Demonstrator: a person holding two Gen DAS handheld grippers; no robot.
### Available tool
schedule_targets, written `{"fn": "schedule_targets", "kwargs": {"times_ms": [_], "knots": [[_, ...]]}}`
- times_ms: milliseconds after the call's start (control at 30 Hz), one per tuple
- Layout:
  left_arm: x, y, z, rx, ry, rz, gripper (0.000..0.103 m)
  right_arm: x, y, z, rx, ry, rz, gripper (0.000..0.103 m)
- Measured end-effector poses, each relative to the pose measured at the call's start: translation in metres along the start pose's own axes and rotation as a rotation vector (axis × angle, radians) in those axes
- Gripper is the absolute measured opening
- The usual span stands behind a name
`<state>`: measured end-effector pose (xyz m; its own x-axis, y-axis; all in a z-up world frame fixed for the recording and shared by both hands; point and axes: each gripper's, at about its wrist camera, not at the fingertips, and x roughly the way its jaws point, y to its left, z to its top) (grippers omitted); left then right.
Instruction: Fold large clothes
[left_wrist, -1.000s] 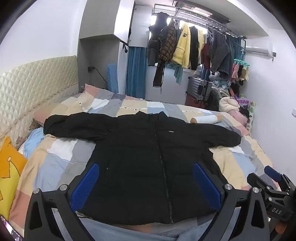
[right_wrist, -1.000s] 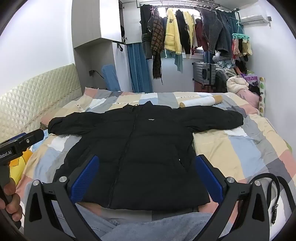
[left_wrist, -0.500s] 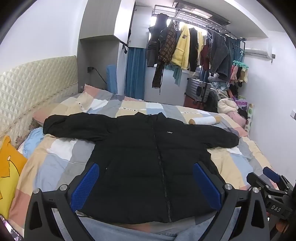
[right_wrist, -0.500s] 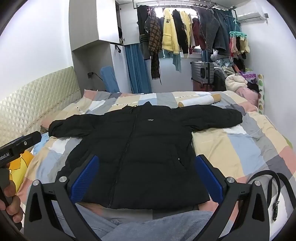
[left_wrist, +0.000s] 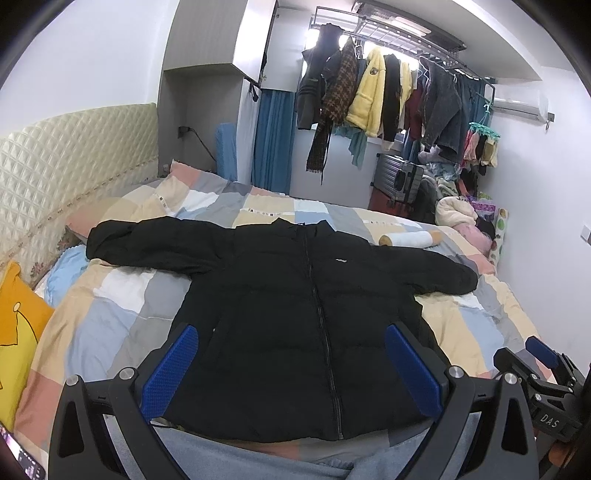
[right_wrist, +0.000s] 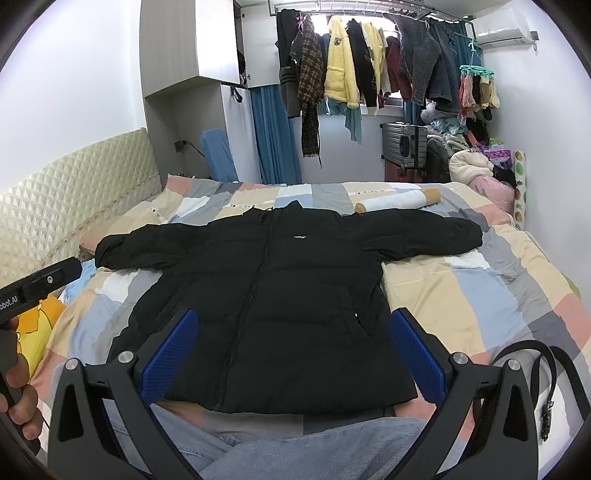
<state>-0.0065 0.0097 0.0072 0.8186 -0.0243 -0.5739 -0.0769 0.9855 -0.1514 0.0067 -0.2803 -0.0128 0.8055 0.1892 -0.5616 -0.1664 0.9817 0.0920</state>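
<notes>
Jacket (left_wrist: 295, 314) flat as before — claws slightly higher

Bedroom with white walls, a patchwork-covered bed and a loaded clothes rail

A cream quilted headboard (right_wrist: 70, 195) is set along the wall at 9 o'clock of the bed (right_wrist: 498, 291). At 12 o'clock, clothes are hung on a ceiling rail (right_wrist: 369, 7) before a bright window, with blue curtains (right_wrist: 273, 136) below a grey cabinet (right_wrist: 184, 40). An air conditioner (right_wrist: 506, 27) is mounted at 1 o'clock, above a grey suitcase (right_wrist: 404, 142).
</notes>
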Motion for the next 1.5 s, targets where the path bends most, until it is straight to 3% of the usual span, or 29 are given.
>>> {"fn": "schedule_targets", "kwargs": {"times_ms": [1500], "knots": [[0.002,-0.006,-0.005,0.028,-0.001,-0.009,0.102,-0.001,-0.011,-0.011,0.023,0.021,-0.016,0.103]]}}
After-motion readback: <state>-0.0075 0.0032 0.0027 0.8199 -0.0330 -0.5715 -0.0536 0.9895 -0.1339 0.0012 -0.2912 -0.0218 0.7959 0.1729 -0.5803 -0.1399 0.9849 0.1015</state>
